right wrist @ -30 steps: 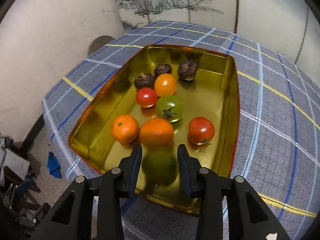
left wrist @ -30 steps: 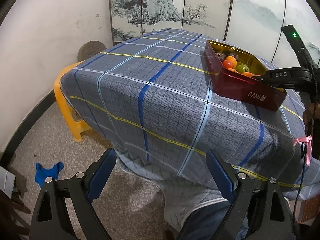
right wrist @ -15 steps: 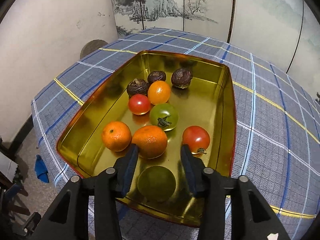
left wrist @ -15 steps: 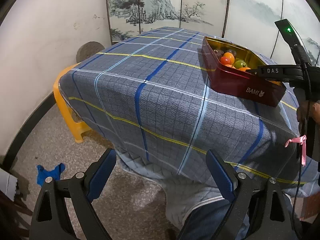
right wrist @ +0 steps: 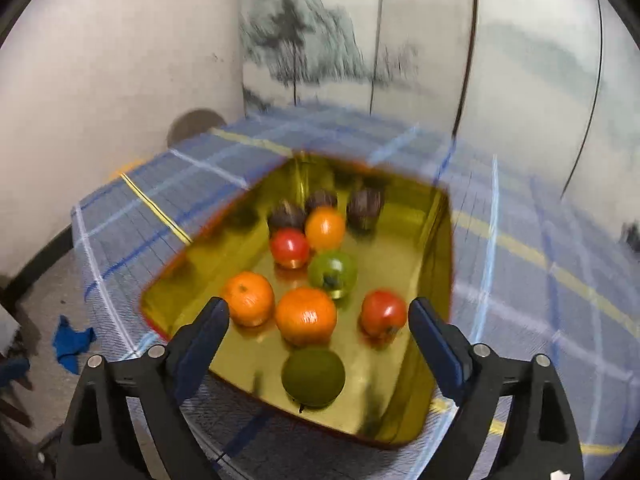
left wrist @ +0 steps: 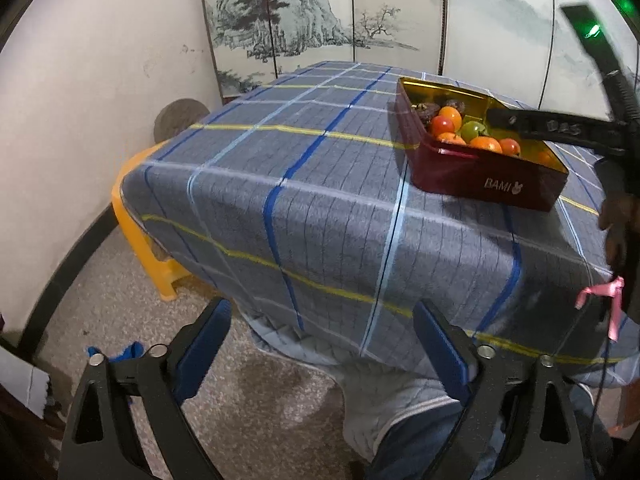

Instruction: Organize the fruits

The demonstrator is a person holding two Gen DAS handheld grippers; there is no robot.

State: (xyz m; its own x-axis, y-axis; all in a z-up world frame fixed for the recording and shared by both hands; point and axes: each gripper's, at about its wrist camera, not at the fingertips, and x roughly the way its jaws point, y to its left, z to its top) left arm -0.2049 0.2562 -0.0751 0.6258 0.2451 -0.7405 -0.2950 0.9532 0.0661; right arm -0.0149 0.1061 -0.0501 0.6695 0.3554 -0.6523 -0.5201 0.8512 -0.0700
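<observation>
- Lying on the gold floor of the tin (right wrist: 434, 248), near its closest wall, a dark green fruit (right wrist: 313, 377) sits between the two fingers of the right gripper (right wrist: 319, 322) but touches neither.
- That gripper's jaws have just been opening; they now stand wide, released, with the green fruit free below them.
- Just beyond the green fruit rests an orange (right wrist: 305, 315), flanked by a second orange (right wrist: 249, 299) and a red tomato (right wrist: 383, 313).
- The left gripper (left wrist: 322, 336) hangs off the table's near edge over the floor, jaws spread wide and empty, well apart from the tin (left wrist: 480, 178) on the checked cloth (left wrist: 312, 200).
</observation>
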